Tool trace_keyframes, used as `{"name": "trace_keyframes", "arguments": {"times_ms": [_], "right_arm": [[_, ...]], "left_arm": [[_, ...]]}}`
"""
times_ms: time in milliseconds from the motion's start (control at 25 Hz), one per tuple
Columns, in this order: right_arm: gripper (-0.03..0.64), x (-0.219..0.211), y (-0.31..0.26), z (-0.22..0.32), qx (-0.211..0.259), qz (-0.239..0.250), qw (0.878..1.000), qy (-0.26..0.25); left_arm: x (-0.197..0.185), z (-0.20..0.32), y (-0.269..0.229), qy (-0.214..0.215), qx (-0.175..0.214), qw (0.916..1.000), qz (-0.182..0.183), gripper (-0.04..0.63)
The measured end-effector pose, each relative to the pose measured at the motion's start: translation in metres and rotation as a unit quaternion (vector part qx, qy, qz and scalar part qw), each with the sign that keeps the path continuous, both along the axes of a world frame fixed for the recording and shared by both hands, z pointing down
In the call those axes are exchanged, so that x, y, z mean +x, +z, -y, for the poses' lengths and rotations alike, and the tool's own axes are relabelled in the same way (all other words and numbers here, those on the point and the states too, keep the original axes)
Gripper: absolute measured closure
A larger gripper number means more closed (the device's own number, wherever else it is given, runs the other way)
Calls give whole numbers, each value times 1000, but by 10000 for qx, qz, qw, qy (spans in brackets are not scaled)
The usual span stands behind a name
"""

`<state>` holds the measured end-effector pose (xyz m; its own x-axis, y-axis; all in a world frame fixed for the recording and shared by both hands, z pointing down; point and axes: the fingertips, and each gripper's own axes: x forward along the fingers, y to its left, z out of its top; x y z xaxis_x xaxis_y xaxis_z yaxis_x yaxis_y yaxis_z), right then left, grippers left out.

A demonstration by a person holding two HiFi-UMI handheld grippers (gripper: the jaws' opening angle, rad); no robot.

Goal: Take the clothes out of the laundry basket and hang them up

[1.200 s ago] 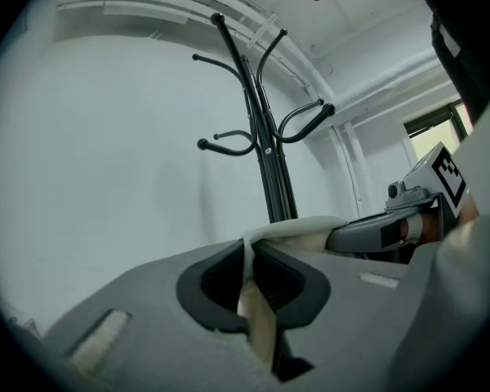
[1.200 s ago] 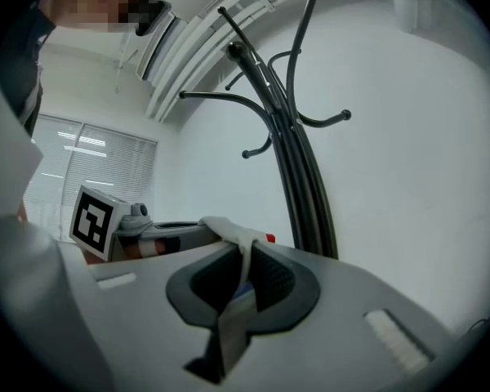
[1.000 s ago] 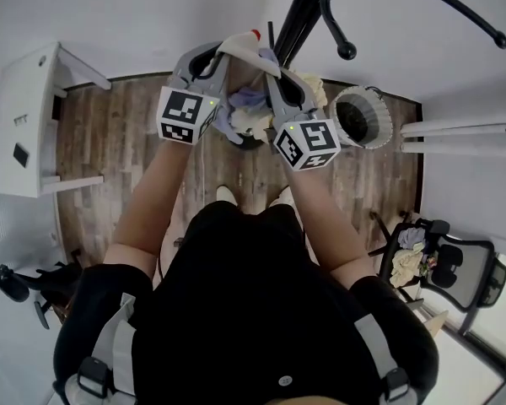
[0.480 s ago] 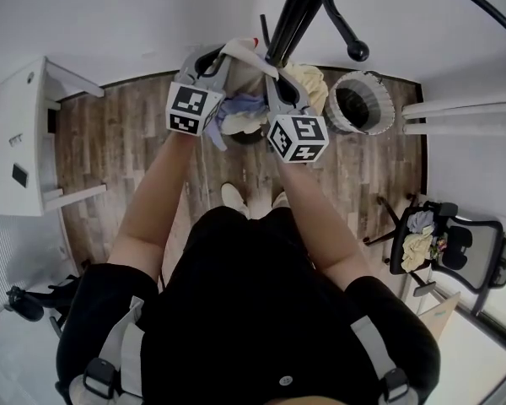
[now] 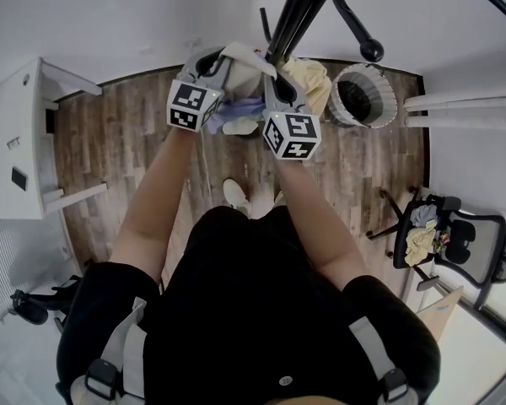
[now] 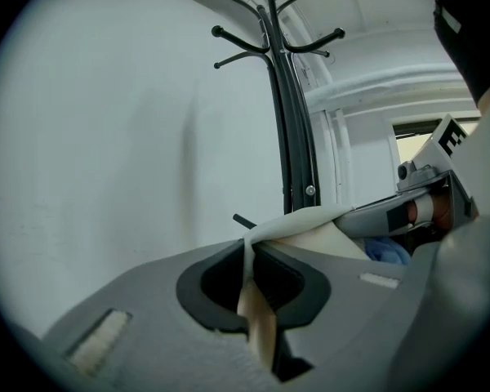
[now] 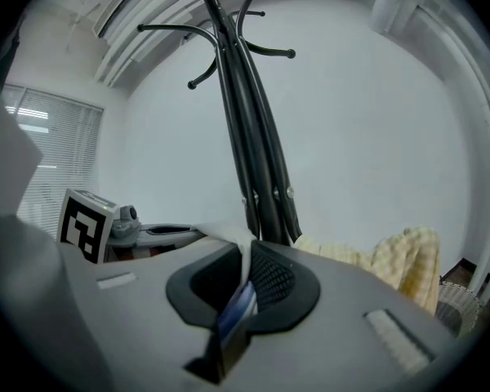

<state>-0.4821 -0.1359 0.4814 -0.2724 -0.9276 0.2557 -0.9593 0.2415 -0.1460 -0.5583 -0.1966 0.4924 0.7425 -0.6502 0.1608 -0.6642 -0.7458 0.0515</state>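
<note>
Cream garment (image 5: 243, 64) just before coat stand (image 5: 297, 7), wicker basket (image 5: 338, 99) nearby

Your left gripper (image 6: 249, 280) and right gripper (image 7: 243, 280) have matt grey plastic shells, and the pads (image 7: 271, 278) are dark and finely ribbed (rubbery, by the look). The cream garment (image 6: 314, 219) is soft, smooth cloth. Far ahead, the coat stand (image 7: 249, 137) is glossy black metal. The floor (image 5: 110, 142) is grainy wood planking, and the laundry basket (image 5: 388, 108), far right, is white wickerwork.
</note>
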Motion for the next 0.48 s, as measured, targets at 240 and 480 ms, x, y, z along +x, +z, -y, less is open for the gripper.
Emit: {"name": "trace_keyframes", "arguments": {"times_ms": [240, 480], "right_arm": [[601, 0, 10, -1, 26, -175, 9998, 95], [600, -2, 17, -3, 123, -555, 9983, 155]], "left_arm": [[1, -3, 20, 133, -155, 9998, -10, 583], [6, -9, 37, 399, -377, 9984, -118, 581]]}}
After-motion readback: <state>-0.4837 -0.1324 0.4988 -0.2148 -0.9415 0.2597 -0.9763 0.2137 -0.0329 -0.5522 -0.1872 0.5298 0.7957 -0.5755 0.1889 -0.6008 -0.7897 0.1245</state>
